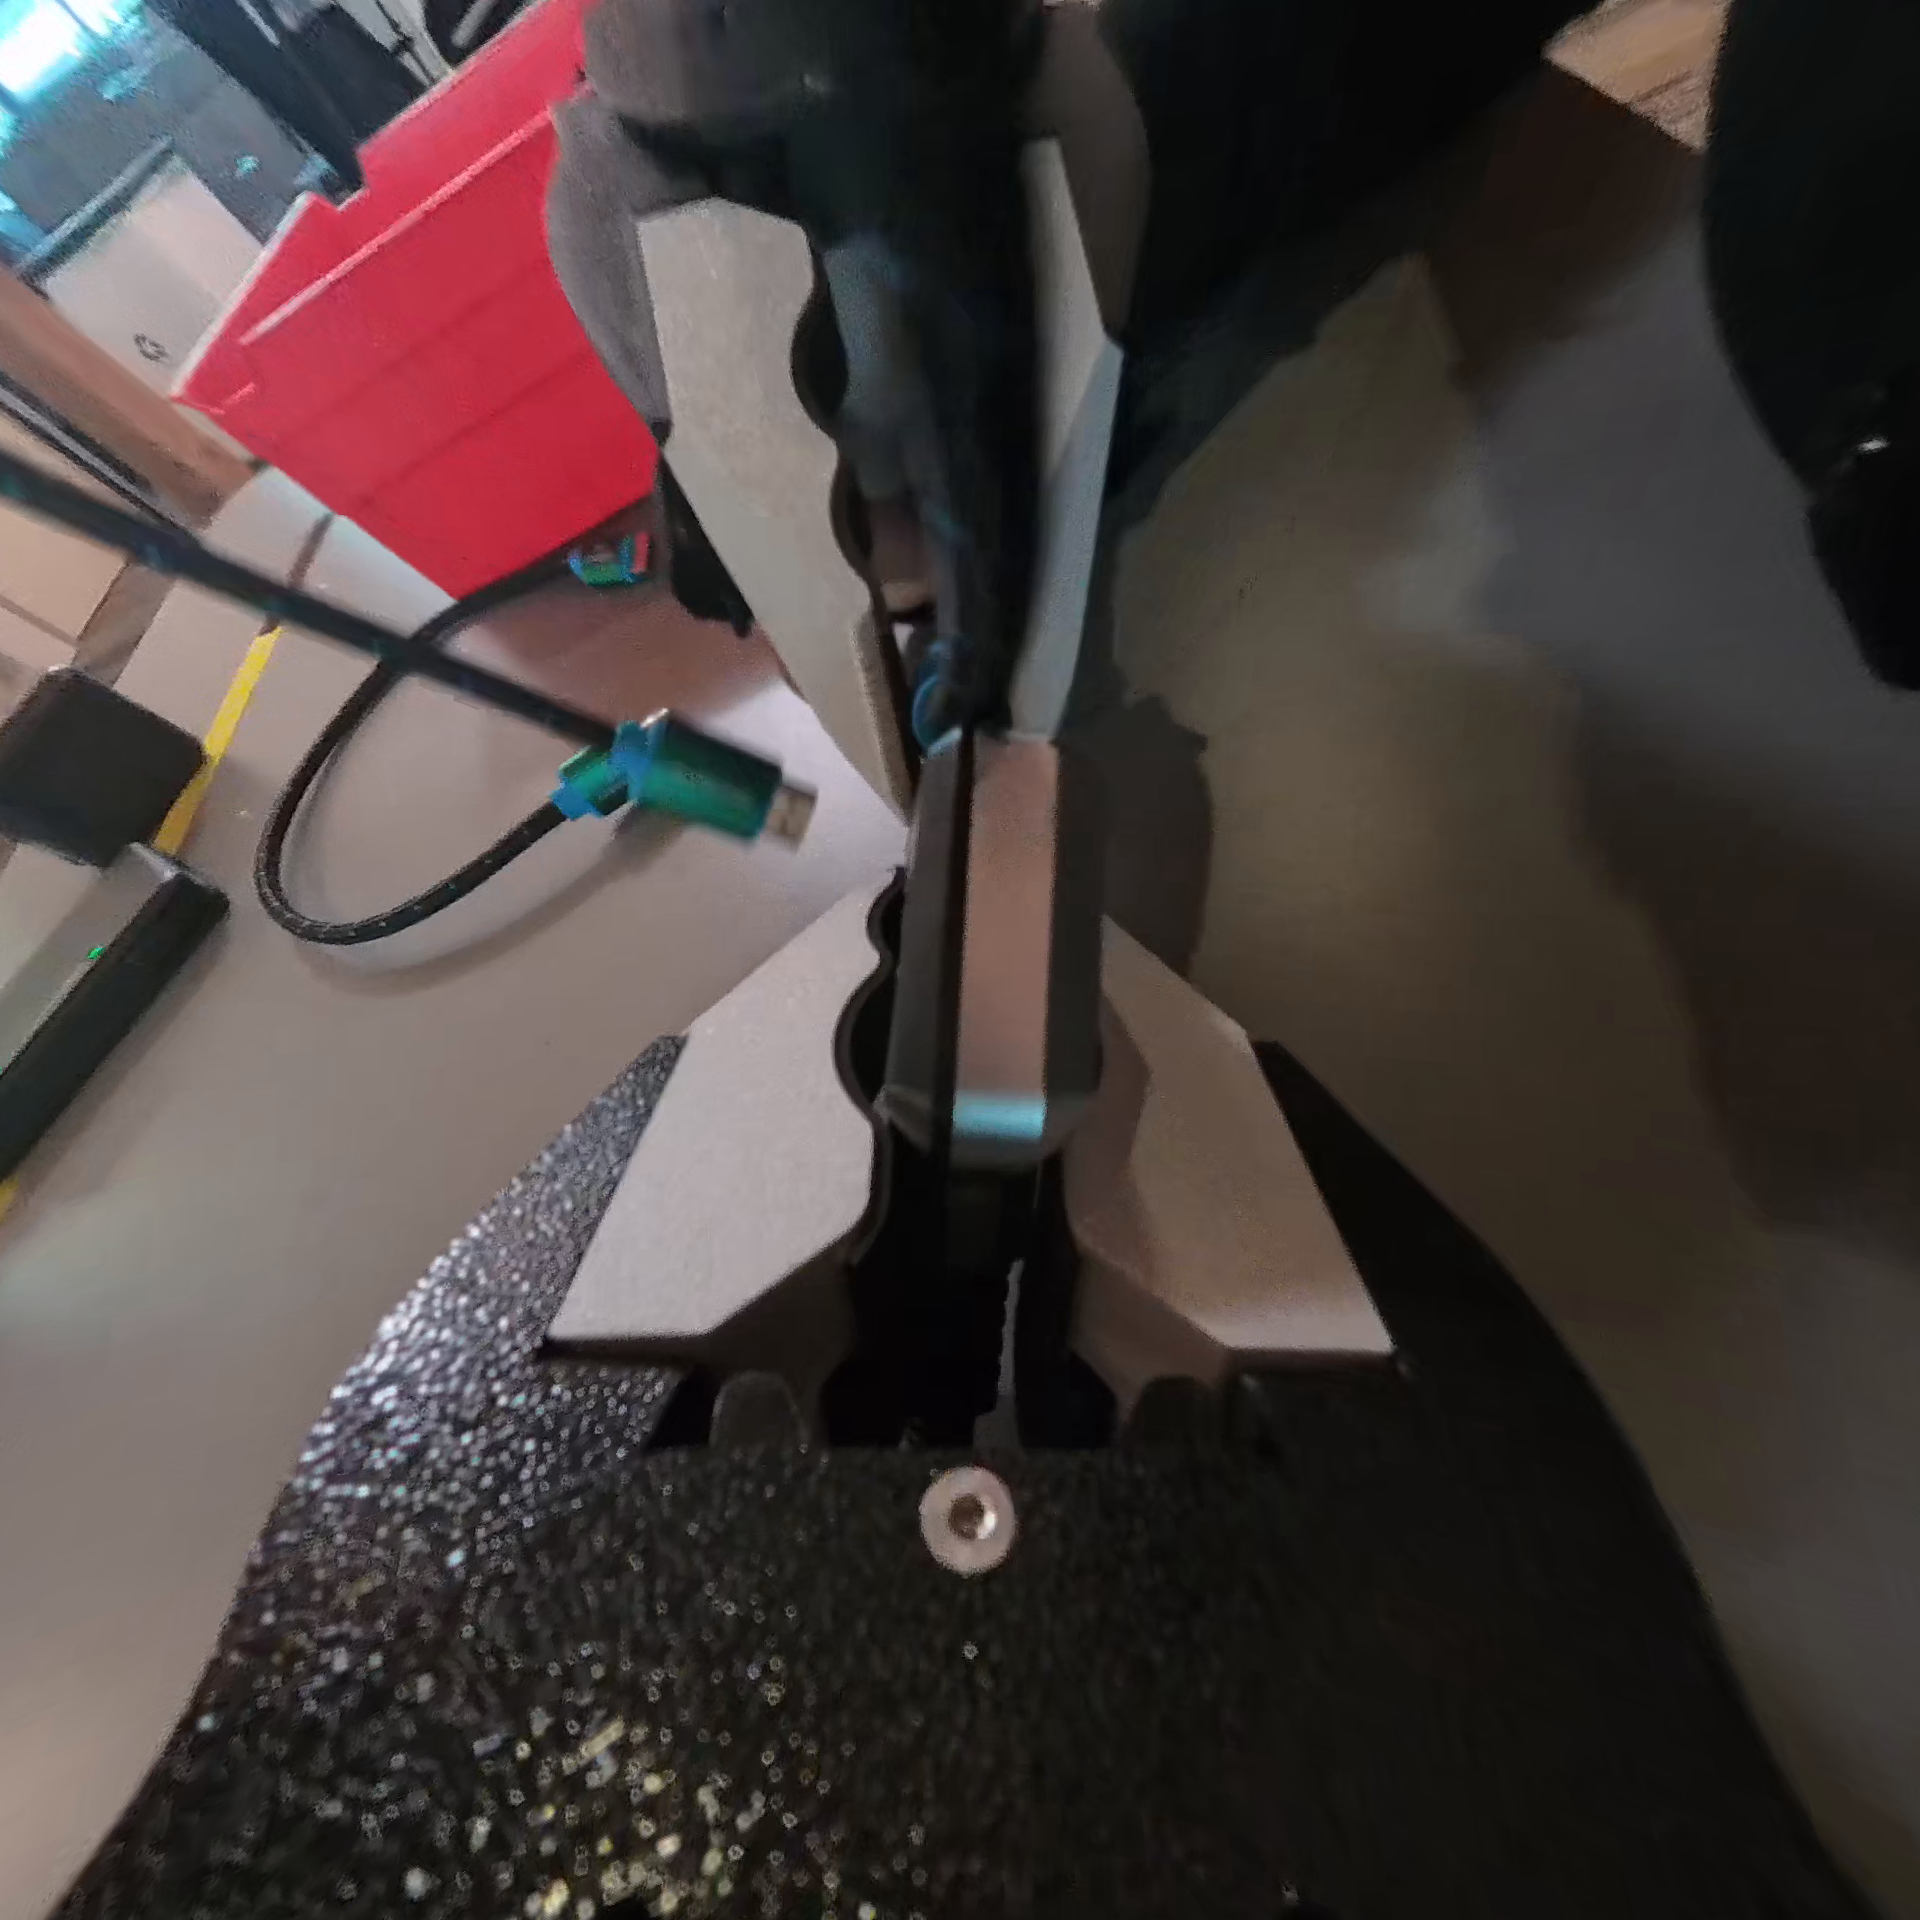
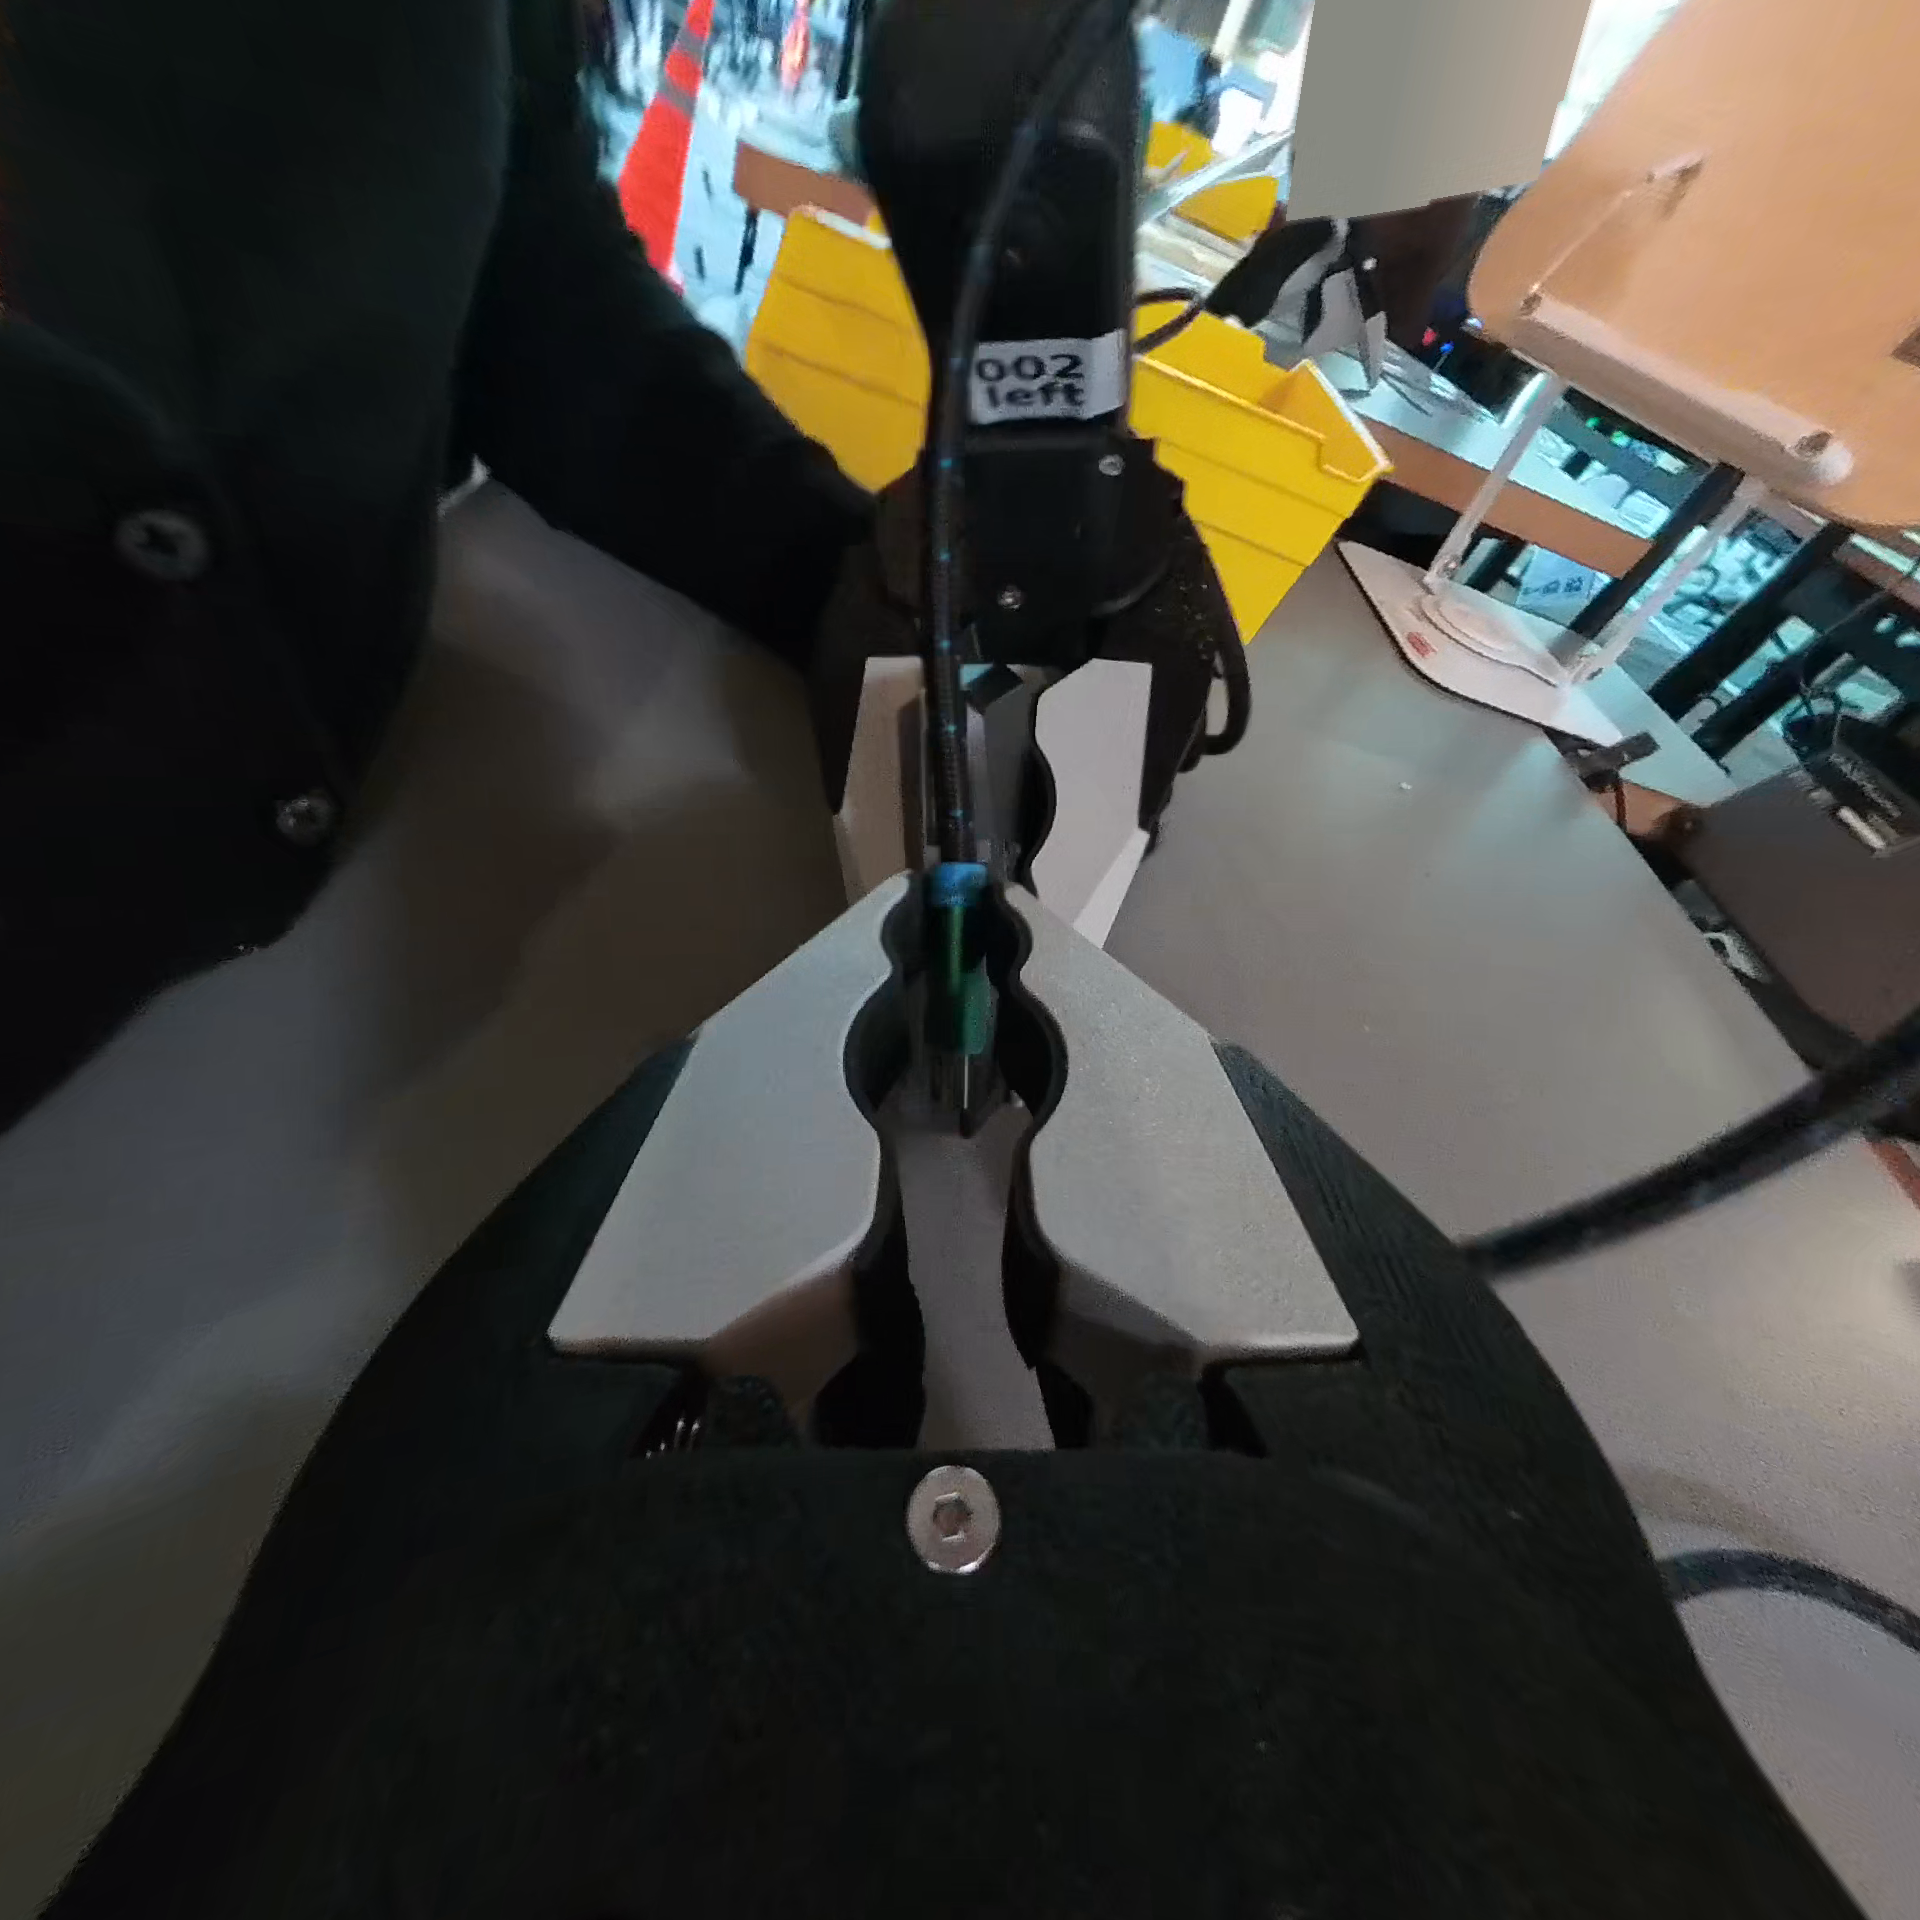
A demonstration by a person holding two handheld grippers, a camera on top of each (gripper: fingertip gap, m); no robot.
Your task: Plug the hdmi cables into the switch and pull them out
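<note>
In the left wrist view my left gripper (image 1: 997, 914) is shut on the dark grey HDMI switch (image 1: 1003, 987), held edge-on between both pads. My right gripper (image 1: 966, 717) faces it at the switch's far end. In the right wrist view my right gripper (image 2: 956, 925) is shut on a green HDMI plug (image 2: 964, 987) with a blue collar. The plug's black braided cable (image 2: 951, 707) runs away over the left gripper (image 2: 987, 831) and the switch (image 2: 1006, 769). I cannot tell whether this plug sits in a port. A second green plug (image 1: 686, 779) with its cable lies loose on the table (image 1: 1403, 935), to the left.
A red bin (image 1: 436, 364) stands at the back left, with a black box (image 1: 83, 769) and a flat device with a green light (image 1: 94, 987) at the left edge. Yellow bins (image 2: 1247, 457), a clear stand (image 2: 1558, 540), black cables (image 2: 1714, 1143) and a person's dark sleeve (image 2: 208, 416) surround the grippers. The tips of one gripper are about 5 cm away from the tips of the other.
</note>
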